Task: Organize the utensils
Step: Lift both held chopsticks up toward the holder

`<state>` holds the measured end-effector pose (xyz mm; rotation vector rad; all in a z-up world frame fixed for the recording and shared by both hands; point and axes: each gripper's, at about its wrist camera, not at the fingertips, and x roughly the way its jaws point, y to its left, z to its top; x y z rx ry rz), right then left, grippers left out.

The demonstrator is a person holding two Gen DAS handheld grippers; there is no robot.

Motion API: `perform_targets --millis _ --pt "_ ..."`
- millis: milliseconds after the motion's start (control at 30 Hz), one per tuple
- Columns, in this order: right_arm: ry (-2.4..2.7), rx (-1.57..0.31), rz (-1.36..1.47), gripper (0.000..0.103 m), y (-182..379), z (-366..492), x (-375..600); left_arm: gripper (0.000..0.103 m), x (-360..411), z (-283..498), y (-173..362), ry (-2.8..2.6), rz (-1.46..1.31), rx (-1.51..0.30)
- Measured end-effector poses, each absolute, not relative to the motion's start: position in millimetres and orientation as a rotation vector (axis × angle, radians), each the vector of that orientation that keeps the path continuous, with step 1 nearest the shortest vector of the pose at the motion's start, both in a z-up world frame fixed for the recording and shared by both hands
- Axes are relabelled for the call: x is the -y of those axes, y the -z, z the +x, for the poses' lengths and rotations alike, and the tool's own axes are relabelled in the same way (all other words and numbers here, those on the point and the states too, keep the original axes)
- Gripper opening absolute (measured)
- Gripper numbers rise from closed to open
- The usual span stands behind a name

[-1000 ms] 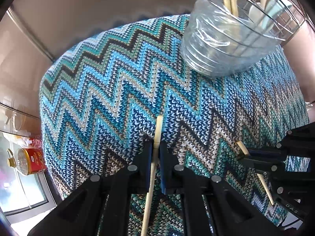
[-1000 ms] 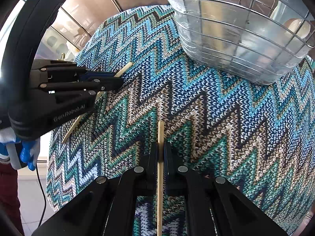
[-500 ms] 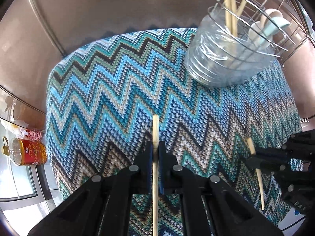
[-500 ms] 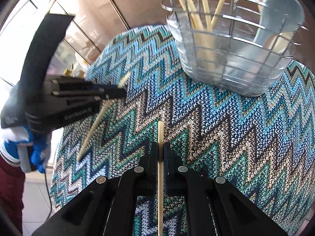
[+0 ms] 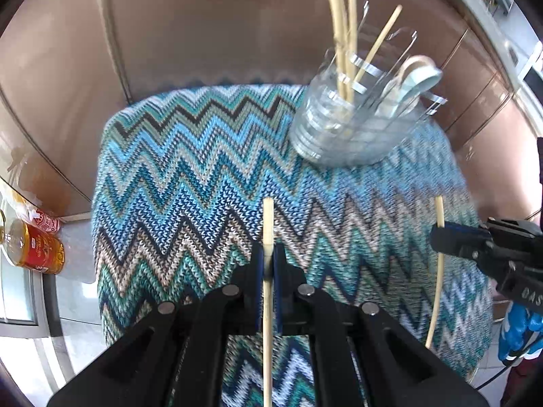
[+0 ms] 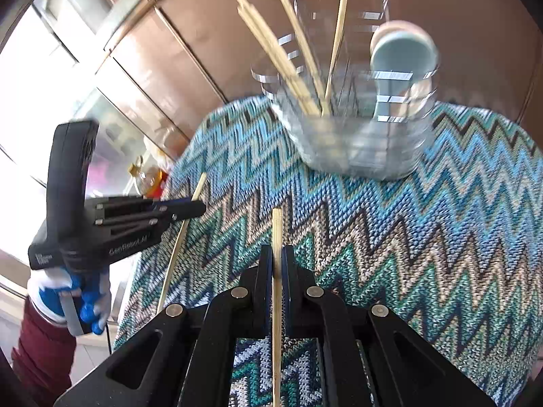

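Note:
My left gripper (image 5: 268,254) is shut on a wooden chopstick (image 5: 268,217) and holds it above the zigzag cloth. My right gripper (image 6: 277,254) is shut on another wooden chopstick (image 6: 277,230). Each gripper shows in the other's view: the right one (image 5: 437,234) with its chopstick (image 5: 437,271), the left one (image 6: 200,207) with its chopstick (image 6: 176,251). A wire utensil holder (image 5: 356,129) with a clear plastic liner stands at the far right of the cloth, also in the right wrist view (image 6: 356,135). It holds several chopsticks (image 6: 288,61) and pale blue spoons (image 6: 400,54).
A blue-green zigzag knitted cloth (image 5: 190,183) covers the small table. Brown cabinet panels (image 5: 203,27) stand right behind it. A bottle of oil (image 5: 34,251) sits on a lower ledge to the left. The person's gloved hand (image 6: 68,291) holds the left gripper.
Both grippers have risen and pulled back with their chopsticks. The holder now looks smaller and farther off, and its tall chopsticks show in full.

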<state>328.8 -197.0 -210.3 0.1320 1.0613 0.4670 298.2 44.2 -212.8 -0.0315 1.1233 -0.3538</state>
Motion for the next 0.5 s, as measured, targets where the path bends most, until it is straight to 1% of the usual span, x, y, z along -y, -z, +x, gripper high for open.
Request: perform_targets --millis 267,500 --pt "-0.465 -0.892 0.137 0.005 158 281 209 0.004 -57 264 167 0.329 -0.122 -0.959" --pt "-0.455 -0.751 0.139 0.005 131 241 204 0.004 -46 224 124 0.264 -0.107 -0.769"
